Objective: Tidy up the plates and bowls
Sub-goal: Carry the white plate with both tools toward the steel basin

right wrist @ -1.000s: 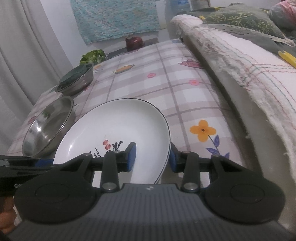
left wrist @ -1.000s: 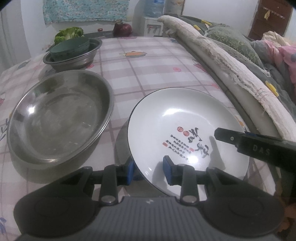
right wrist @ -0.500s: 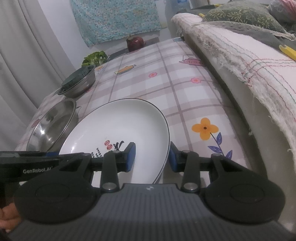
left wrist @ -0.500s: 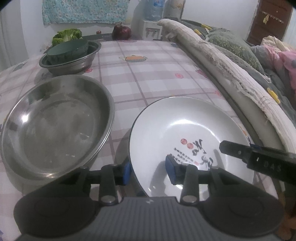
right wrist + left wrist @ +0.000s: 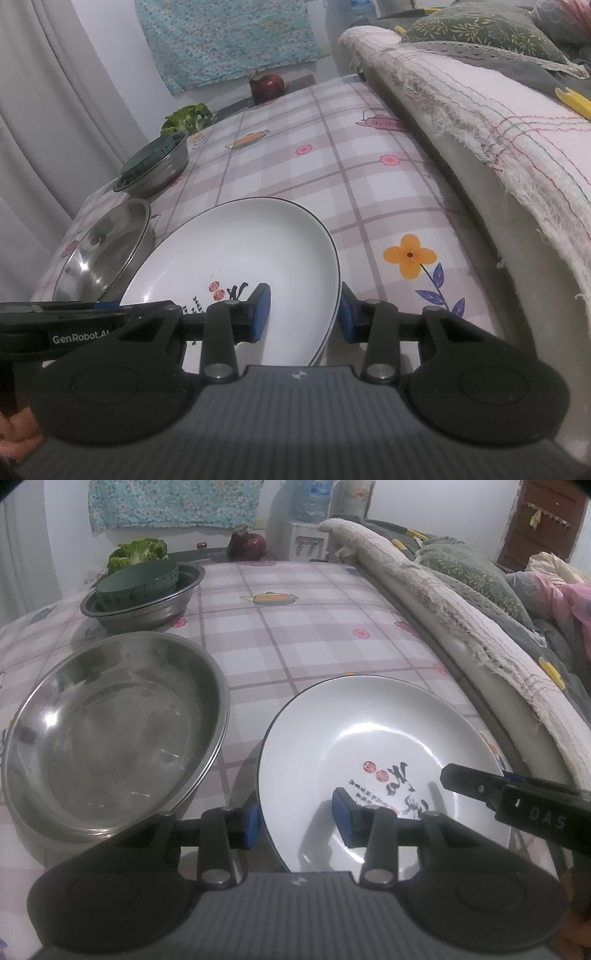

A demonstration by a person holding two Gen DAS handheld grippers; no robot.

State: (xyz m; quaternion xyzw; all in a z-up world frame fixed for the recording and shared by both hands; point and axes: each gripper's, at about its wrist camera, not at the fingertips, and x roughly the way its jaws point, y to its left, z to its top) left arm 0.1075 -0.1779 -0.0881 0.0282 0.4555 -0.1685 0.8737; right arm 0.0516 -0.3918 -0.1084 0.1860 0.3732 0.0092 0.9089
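A white plate (image 5: 373, 734) with red and black calligraphy is in front of both grippers, and also shows in the right wrist view (image 5: 236, 254). My left gripper (image 5: 295, 821) straddles its near left rim, jaws apart around the edge. My right gripper (image 5: 303, 311) straddles its near right rim, jaws apart around the edge. Whether the pads touch the rim I cannot tell. A large steel bowl (image 5: 110, 720) sits left of the plate. A smaller steel bowl (image 5: 147, 602) holding a dark green bowl (image 5: 136, 579) stands farther back.
The checked tablecloth (image 5: 295, 635) covers the table. A bed with a frayed white blanket (image 5: 461, 620) runs along the right edge. Green vegetables (image 5: 138, 550) and a dark red fruit (image 5: 246, 544) lie at the far end. A curtain (image 5: 55, 110) hangs to the left.
Both grippers have pulled back a little toward the near edge with the plate between their jaws. The plate sits closer to me and slightly farther from the big steel bowl.
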